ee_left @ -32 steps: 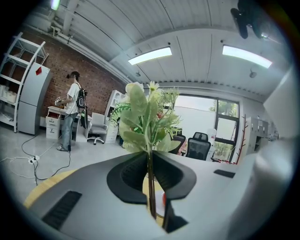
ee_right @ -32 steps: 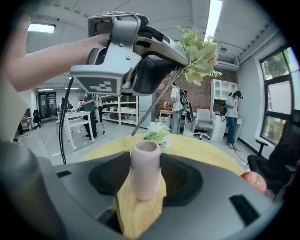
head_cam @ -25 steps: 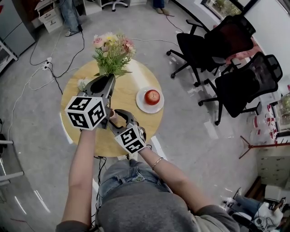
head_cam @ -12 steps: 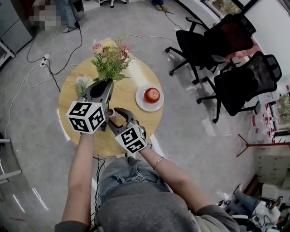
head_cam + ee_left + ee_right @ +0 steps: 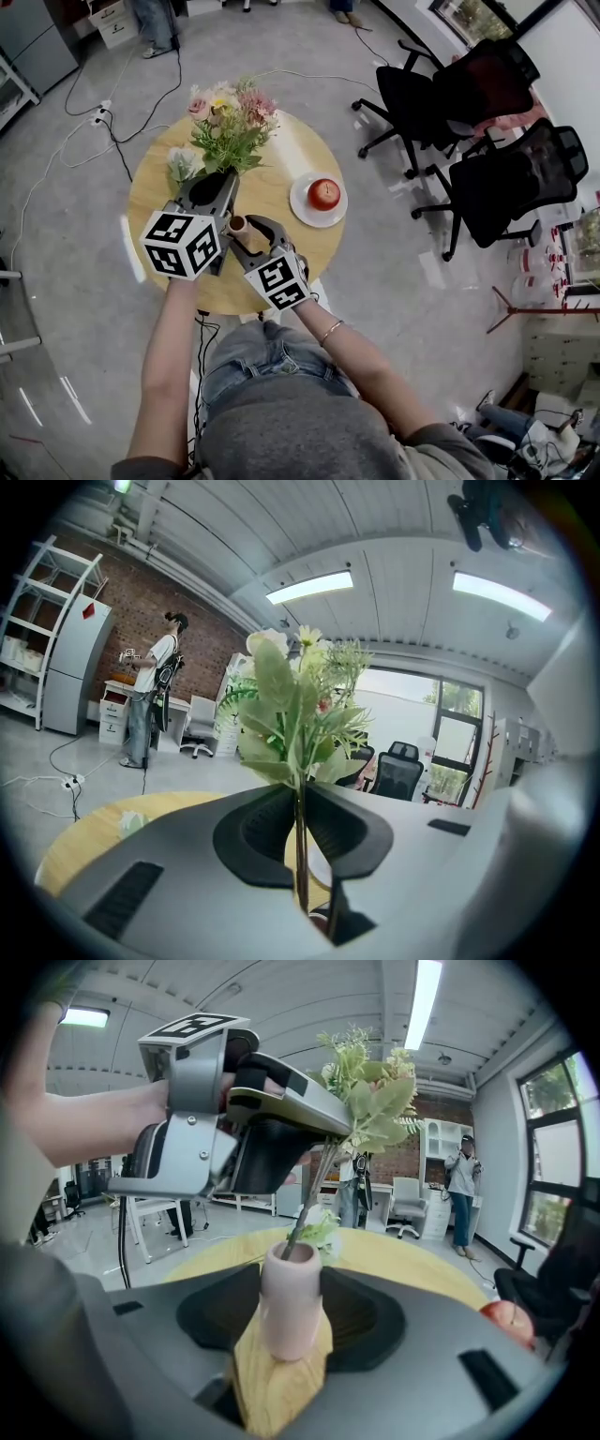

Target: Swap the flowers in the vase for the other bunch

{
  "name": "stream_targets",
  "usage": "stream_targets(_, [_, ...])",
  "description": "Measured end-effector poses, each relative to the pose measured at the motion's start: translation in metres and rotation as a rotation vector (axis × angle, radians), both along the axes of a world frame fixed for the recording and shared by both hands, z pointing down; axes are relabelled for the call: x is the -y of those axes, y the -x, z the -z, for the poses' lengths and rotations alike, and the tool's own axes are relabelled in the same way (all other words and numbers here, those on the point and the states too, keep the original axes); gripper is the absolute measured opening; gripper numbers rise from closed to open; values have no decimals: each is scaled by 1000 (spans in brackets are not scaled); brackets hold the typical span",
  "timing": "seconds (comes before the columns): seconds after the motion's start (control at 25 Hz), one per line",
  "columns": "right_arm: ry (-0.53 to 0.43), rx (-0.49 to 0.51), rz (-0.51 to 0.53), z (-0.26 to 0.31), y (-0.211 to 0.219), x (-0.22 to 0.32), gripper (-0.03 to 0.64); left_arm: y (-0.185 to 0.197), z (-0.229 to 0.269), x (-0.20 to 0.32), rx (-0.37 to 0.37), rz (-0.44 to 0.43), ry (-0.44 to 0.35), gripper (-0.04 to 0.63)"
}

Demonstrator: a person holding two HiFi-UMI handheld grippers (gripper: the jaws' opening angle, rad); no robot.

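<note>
A bunch of pink, yellow and green flowers stands upright in my left gripper, which is shut on its thin stems. The stem ends reach into the mouth of a small pink vase. My right gripper is shut on that vase, which stands on the round wooden table. In the right gripper view the left gripper hangs just above the vase. A second bunch of white flowers lies on the table at the far left.
A white plate with a red apple sits on the table's right side. Black office chairs stand to the right of the table. Cables trail over the floor at the left, and a person stands by the far wall.
My left gripper has sunk a little with the bunch, bringing the stem ends down to the vase mouth. The right gripper and the vase have kept still.
</note>
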State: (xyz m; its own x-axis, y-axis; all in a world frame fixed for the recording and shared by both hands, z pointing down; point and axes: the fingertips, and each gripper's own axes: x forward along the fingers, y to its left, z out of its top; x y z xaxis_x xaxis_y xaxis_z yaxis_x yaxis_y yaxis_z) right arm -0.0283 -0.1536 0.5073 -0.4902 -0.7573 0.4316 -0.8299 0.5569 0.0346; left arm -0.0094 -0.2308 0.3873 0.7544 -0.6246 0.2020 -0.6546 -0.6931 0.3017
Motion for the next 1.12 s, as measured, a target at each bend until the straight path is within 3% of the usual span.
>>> stream_targets(1.12, [2, 9, -11, -5, 6, -7, 213, 13, -39, -40, 131, -25, 66, 49])
